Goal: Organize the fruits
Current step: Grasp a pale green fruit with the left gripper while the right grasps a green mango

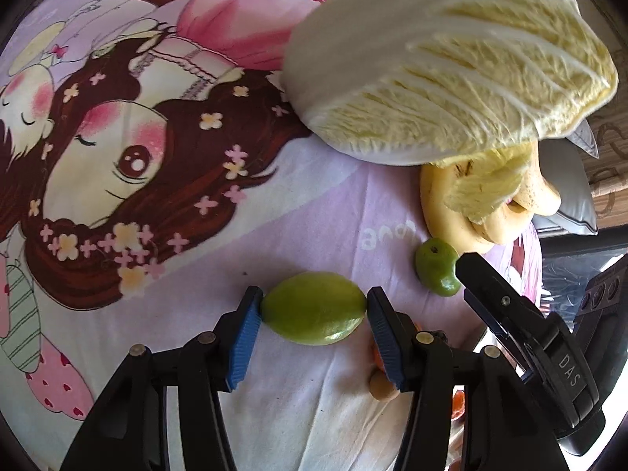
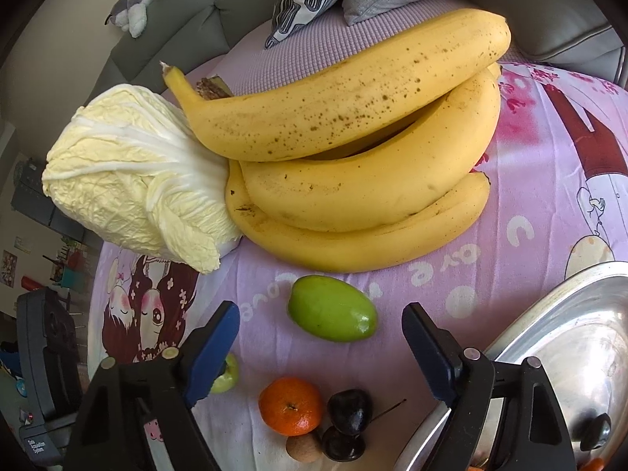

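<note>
Presently, the left gripper [image 1: 314, 308] clamps an oval green fruit [image 1: 314, 308] between its blue pads, over the pink cartoon-printed sheet [image 1: 196, 235]. Right gripper [image 2: 320, 337] stands open, empty, above a second green oval fruit [image 2: 333, 308] lying just beside the yellow banana bunch [image 2: 353, 157].

The right gripper [image 2: 320, 347] hangs with jaws spread wide over the cartoon-printed sheet [image 2: 530, 204]; a green fruit [image 2: 331, 309] lies between them, untouched; bananas [image 2: 353, 149] and cabbage [image 2: 137, 172] sit beyond; a tangerine [image 2: 291, 406] and dark cherries [image 2: 349, 412] lie nearer; a metal tray [image 2: 549, 337] sits right.
</note>
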`<state>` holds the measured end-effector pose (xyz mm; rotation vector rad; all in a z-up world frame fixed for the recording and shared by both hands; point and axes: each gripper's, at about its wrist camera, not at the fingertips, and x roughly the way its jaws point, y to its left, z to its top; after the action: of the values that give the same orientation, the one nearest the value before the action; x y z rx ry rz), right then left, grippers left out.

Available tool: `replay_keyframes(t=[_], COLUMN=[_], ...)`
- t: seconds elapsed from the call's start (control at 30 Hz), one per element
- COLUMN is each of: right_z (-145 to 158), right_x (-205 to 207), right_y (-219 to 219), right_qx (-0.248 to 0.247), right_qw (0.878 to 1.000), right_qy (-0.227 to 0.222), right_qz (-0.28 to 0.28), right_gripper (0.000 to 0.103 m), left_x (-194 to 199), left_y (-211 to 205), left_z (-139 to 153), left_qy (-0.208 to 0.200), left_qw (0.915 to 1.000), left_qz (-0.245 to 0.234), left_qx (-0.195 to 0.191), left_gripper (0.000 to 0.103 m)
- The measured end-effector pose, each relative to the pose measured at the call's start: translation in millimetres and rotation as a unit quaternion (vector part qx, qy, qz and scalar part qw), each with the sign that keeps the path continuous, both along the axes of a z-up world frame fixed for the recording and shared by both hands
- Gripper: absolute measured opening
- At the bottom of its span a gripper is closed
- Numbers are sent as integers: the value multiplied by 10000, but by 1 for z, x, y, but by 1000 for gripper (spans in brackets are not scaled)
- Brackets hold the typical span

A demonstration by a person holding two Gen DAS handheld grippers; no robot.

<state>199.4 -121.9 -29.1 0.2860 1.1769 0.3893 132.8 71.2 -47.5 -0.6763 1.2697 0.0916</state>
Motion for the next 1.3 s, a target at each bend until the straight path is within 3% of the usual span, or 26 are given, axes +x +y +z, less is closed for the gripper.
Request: replay_keyframes(t=[0.2, 0.4, 0.53, 1.3], right_z=[-9, -14, -17, -32], right_x=[4, 10, 10, -29], right_y=[11, 25, 36, 71], right_qx=[-248, -763, -942, -1421], right_qw=[9997, 9971, 9955, 9888], right_qy=[72, 17, -8, -13], right_qz=[-16, -77, 13, 451], right_gripper=[78, 73, 59, 56], left_x=[-6, -12, -11, -11], left_y=[17, 26, 15, 27], left_z=[4, 3, 0, 0], left_qy=[-14, -6, -1, 15], left_qw=[9993, 9993, 9993, 9991], left_qz=[361, 363, 370, 383], left_qx=[138, 71, 21, -161], left_gripper=[56, 56, 56, 56])
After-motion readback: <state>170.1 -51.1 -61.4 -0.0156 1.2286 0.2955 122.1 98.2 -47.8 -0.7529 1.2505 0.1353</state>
